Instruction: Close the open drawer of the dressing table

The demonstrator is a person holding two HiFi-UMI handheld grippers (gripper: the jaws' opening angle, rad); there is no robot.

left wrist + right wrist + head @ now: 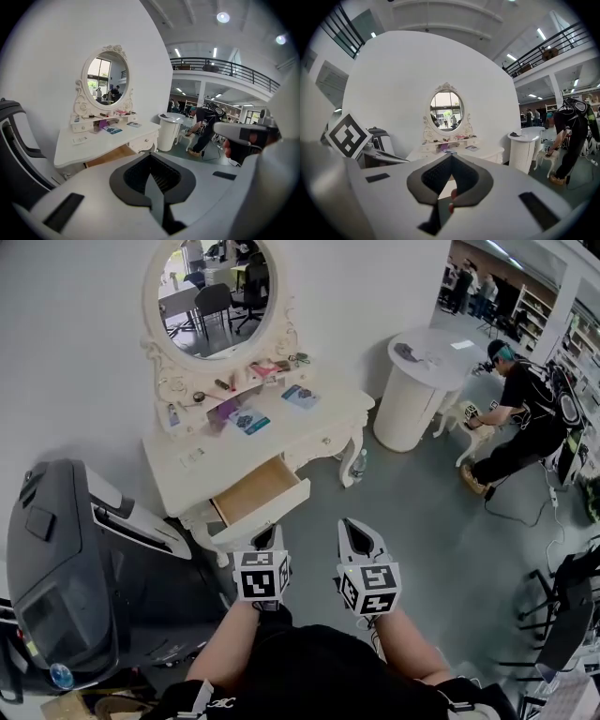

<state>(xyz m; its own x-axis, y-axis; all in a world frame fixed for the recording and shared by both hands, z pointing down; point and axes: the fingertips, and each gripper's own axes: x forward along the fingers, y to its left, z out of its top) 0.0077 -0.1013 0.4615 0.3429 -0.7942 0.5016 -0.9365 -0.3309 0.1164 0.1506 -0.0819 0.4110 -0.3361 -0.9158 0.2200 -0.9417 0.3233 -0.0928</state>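
The open drawer [255, 491] lies just ahead of my left gripper [269, 534], nearer than my right gripper [353, 529] (both closed on nothing); it slides straight away.

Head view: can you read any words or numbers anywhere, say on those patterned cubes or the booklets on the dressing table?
No readable text anywhere.
Left cube and right cube: black-and-white square patterns, not letters.
Booklets on the dressing table: print too small to read.
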